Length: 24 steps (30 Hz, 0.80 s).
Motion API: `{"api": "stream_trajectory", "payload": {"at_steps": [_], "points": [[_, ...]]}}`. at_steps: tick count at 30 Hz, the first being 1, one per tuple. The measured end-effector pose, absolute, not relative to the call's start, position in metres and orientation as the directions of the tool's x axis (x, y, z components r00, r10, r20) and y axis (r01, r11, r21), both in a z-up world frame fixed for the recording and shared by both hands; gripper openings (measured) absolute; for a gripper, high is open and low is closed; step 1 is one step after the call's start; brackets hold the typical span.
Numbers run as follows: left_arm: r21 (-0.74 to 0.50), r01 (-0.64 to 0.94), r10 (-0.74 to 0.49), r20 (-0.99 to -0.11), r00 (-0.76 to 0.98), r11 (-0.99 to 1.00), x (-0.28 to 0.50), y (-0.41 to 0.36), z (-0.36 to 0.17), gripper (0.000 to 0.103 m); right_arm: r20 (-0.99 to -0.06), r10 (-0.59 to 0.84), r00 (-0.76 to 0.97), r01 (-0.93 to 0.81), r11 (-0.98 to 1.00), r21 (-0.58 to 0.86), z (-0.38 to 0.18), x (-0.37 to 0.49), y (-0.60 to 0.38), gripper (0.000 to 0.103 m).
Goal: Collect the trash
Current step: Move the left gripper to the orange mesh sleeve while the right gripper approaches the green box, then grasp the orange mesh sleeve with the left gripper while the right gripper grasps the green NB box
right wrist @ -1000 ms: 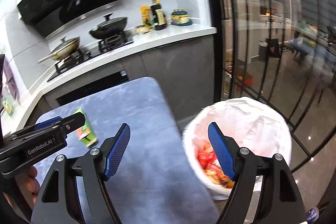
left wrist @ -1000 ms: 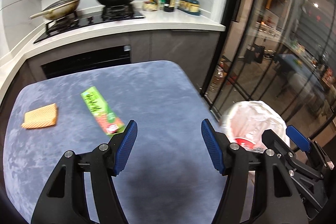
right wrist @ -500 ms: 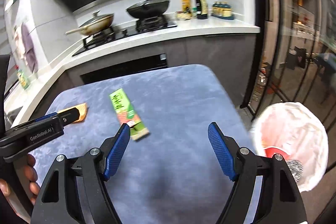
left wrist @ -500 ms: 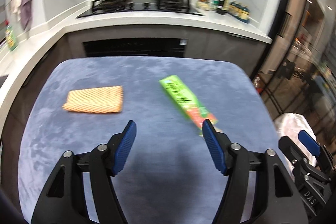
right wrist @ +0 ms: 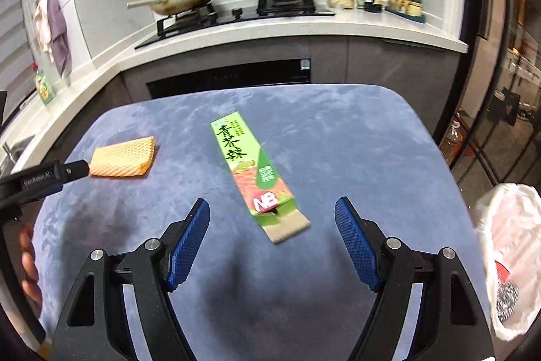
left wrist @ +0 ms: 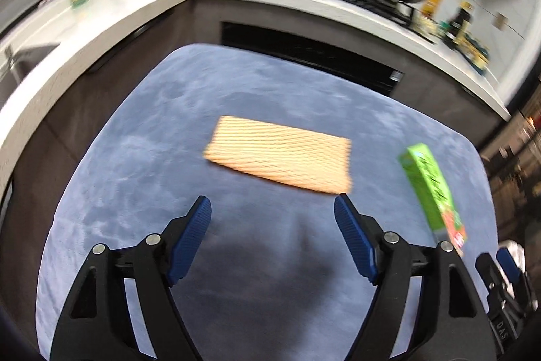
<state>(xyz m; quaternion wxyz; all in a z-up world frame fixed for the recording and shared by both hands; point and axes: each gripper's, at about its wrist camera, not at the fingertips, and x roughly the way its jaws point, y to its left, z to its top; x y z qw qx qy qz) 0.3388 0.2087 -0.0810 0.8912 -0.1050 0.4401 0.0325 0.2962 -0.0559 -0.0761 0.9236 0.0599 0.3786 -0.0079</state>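
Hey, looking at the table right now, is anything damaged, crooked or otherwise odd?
Yes. The green carton lies flat and askew on the blue table, its near end flap torn open and splayed. The orange sponge cloth beside it lies neatly. Nothing has spilled.

The left gripper [left wrist: 273,219], its jaws just widened with nothing between them, hangs over a blue-grey table [left wrist: 142,137]. An orange sponge cloth [left wrist: 280,154] lies mid-table; a green carton [left wrist: 432,192] lies near the right edge.
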Motion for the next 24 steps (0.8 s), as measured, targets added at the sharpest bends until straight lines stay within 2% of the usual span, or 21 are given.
{"api": "stream_trajectory", "payload": {"at_steps": [6,13,18,22,23,24], "points": [[-0.183,-0.234,-0.017,-0.821,0.571,0.955,0.363,0.233,-0.100,0.073,-0.716,0.033,0.698,0.035,0.996,0.080,-0.091,0.325,-0.045,0.074],[-0.246,-0.256,-0.070,-0.835,0.546,0.935,0.390,0.240,-0.117,0.073,-0.732,0.031,0.681,0.033,0.997,0.073,-0.102,0.347,-0.044,0.074],[-0.270,-0.234,-0.104,-0.832,0.546,0.934,0.406,0.232,-0.126,0.070,-0.745,0.035,0.666,0.025,0.997,0.069,-0.112,0.355,-0.044,0.065],[-0.267,-0.188,-0.122,-0.823,0.554,0.945,0.413,0.221,-0.126,0.046,-0.757,0.032,0.653,0.030,0.997,0.068,-0.120,0.356,-0.046,0.049],[-0.272,-0.172,-0.135,-0.821,0.555,0.947,0.413,0.217,-0.125,0.037,-0.753,0.033,0.657,0.032,0.997,0.072,-0.120,0.355,-0.047,0.049],[-0.272,-0.159,-0.142,-0.819,0.556,0.949,0.414,0.214,-0.125,0.033,-0.752,0.040,0.658,0.033,0.996,0.082,-0.120,0.353,-0.048,0.048]]}}
